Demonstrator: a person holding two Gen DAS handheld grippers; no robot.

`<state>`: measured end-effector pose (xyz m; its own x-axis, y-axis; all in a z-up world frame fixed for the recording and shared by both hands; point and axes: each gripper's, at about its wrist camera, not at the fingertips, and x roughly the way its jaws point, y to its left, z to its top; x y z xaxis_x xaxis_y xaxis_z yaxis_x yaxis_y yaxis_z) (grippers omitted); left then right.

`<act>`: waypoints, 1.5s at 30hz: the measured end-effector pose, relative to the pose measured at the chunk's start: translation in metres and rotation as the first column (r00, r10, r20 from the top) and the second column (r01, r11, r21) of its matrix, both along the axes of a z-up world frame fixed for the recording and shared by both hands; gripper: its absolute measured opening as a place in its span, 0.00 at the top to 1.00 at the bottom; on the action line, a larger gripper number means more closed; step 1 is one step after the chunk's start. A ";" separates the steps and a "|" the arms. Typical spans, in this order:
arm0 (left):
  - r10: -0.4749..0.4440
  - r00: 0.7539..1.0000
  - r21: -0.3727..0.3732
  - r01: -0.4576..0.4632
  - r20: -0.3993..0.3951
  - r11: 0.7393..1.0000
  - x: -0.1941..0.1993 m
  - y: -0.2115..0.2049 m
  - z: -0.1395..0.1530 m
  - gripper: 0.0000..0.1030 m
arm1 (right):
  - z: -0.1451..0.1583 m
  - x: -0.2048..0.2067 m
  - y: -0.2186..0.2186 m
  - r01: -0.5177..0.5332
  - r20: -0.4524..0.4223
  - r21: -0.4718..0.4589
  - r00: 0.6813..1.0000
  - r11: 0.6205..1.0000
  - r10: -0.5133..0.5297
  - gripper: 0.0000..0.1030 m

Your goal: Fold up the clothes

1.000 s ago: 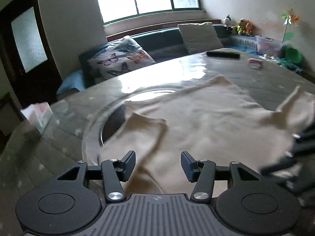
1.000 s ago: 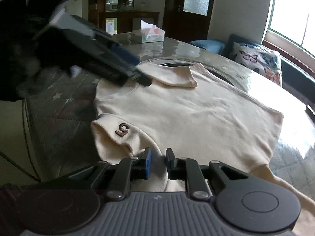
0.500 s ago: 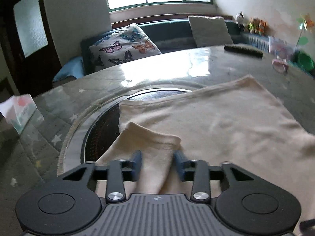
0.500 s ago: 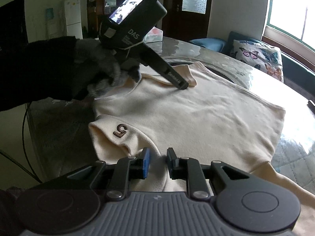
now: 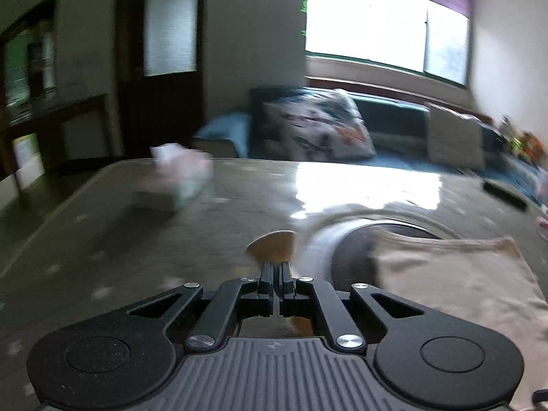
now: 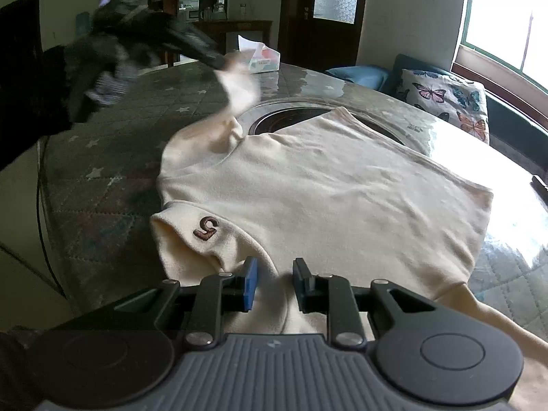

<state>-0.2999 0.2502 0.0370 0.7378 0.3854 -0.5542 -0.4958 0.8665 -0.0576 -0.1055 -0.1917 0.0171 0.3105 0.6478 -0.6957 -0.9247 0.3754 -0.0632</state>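
A cream shirt [image 6: 335,178] with a brown "5" patch [image 6: 206,227] lies spread on the round table [image 6: 102,144]; it also shows in the left wrist view [image 5: 455,281]. My left gripper [image 5: 276,269] is shut on the cuff of the far sleeve [image 5: 272,245] and holds it lifted above the table; in the right wrist view the left gripper [image 6: 219,63] pulls that sleeve [image 6: 239,89] up and to the left, blurred by motion. My right gripper [image 6: 274,282] is open over the shirt's near edge, its jaws either side of the cloth.
A tissue box [image 6: 260,56] stands on the far side of the table, also in the left wrist view [image 5: 181,174]. A dark inset ring [image 6: 291,120] lies under the shirt. A dark remote [image 5: 503,195] lies far right. A sofa with a butterfly cushion [image 6: 445,102] is behind.
My left gripper closed on the far sleeve's cuff and lifted it up and away to the left. My right gripper opened from nearly shut and stayed at the shirt's near edge.
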 end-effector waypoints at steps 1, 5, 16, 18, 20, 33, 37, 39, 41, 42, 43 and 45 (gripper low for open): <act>0.021 1.000 -0.001 -0.021 0.001 1.000 -0.006 0.008 -0.001 0.97 | 0.000 0.000 -0.001 0.000 0.001 -0.001 1.000 1.000 0.000 0.78; 0.076 0.996 -0.012 -0.077 -0.053 0.997 -0.013 0.033 -0.015 0.97 | 0.001 0.002 -0.006 -0.007 0.010 -0.013 1.000 1.000 0.008 0.77; 0.140 0.979 -0.020 -0.145 -0.150 0.989 0.008 0.072 -0.048 0.95 | 0.017 -0.001 -0.004 -0.059 0.058 -0.054 0.996 0.997 0.062 0.72; 0.136 0.981 -0.008 -0.138 -0.139 0.990 0.023 0.071 -0.043 0.87 | 0.020 -0.003 0.001 -0.079 0.052 -0.044 0.995 0.996 0.081 0.72; 0.128 0.983 0.003 -0.129 -0.134 0.992 0.041 0.069 -0.041 0.56 | 0.021 -0.007 0.009 -0.100 0.045 -0.038 0.994 0.994 0.102 0.71; 0.180 0.976 0.040 -0.177 -0.119 0.983 0.130 0.060 -0.047 0.97 | 0.009 -0.030 0.055 -0.225 -0.012 -0.012 0.974 0.974 0.225 0.67; 0.195 0.972 0.056 -0.189 -0.129 0.980 0.138 0.053 -0.050 0.97 | -0.003 -0.034 0.058 -0.240 -0.039 -0.022 0.970 0.970 0.239 0.66; 0.194 0.971 0.048 -0.189 -0.143 0.981 0.146 0.050 -0.053 0.97 | -0.002 -0.036 0.054 -0.247 -0.048 -0.020 0.968 0.969 0.246 0.66; 0.189 0.971 0.051 -0.183 -0.145 0.982 0.154 0.044 -0.053 0.93 | -0.002 -0.039 0.052 -0.250 -0.050 -0.017 0.967 0.968 0.249 0.66; 0.187 0.972 0.057 -0.180 -0.145 0.982 0.158 0.041 -0.052 0.92 | -0.002 -0.040 0.051 -0.253 -0.051 -0.018 0.967 0.967 0.251 0.66; 0.184 0.972 0.062 -0.177 -0.144 0.982 0.163 0.037 -0.051 0.92 | -0.002 -0.041 0.050 -0.255 -0.051 -0.019 0.966 0.967 0.254 0.65; 0.177 0.975 0.076 -0.168 -0.137 0.983 0.170 0.027 -0.045 0.82 | -0.002 -0.044 0.047 -0.256 -0.053 -0.017 0.966 0.967 0.255 0.65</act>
